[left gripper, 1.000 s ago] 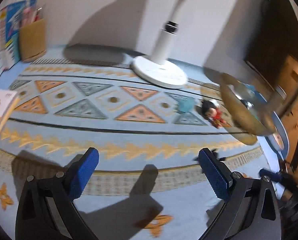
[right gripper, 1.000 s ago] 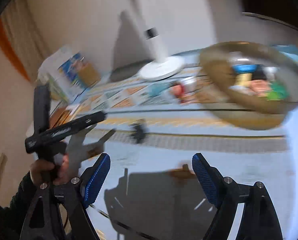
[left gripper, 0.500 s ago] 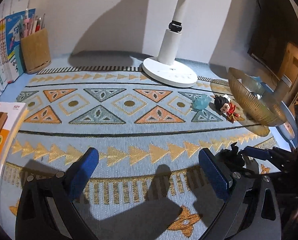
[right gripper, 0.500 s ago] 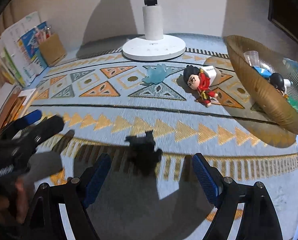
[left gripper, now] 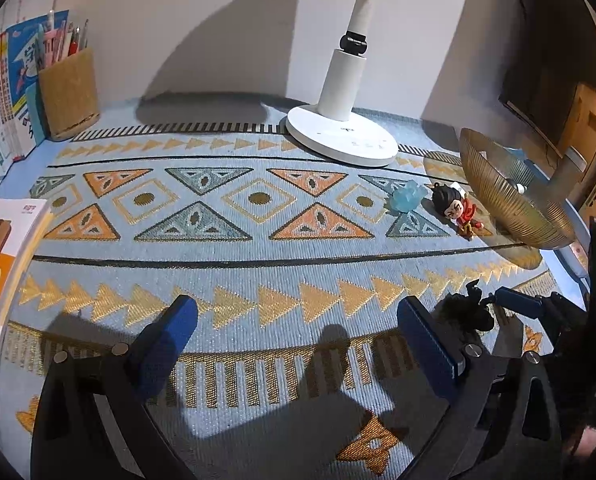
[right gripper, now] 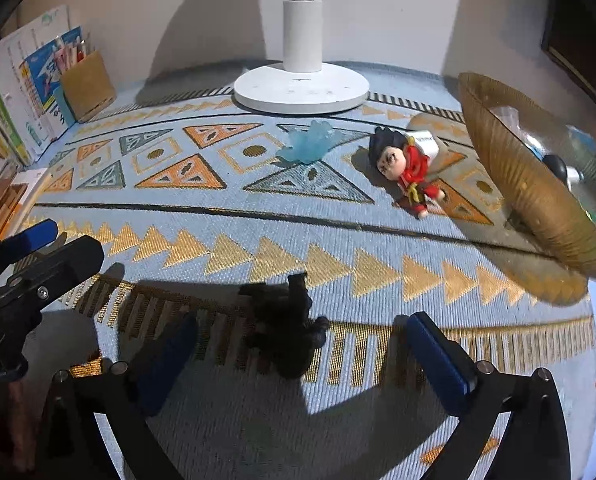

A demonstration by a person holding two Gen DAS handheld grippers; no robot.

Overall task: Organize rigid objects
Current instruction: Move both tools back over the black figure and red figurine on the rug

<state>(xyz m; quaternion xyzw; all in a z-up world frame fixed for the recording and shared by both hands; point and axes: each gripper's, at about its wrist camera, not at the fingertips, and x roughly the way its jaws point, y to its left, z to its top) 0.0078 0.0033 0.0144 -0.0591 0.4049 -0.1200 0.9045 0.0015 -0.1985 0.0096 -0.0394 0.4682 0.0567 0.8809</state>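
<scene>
A small black figurine [right gripper: 285,328] lies on the patterned mat, just ahead of and between the open fingers of my right gripper [right gripper: 302,356]; it also shows at the right in the left wrist view [left gripper: 468,312]. A red-robed doll with black hair [right gripper: 406,164] [left gripper: 456,208] and a translucent blue piece [right gripper: 310,144] [left gripper: 406,198] lie farther back. A gold ribbed bowl [right gripper: 530,184] [left gripper: 498,184] with several small items stands at the right. My left gripper [left gripper: 293,336] is open and empty over the mat.
A white lamp base [right gripper: 302,88] [left gripper: 342,140] stands at the back centre. A cork pen holder [left gripper: 67,92] and books [left gripper: 5,92] are at the back left. An orange and white box [left gripper: 1,264] sits at the left edge. The left gripper shows at the left in the right wrist view [right gripper: 29,264].
Both grippers have swung down and steadied over the mat. My right gripper has moved closer to the black figurine, which now lies between its open fingers.
</scene>
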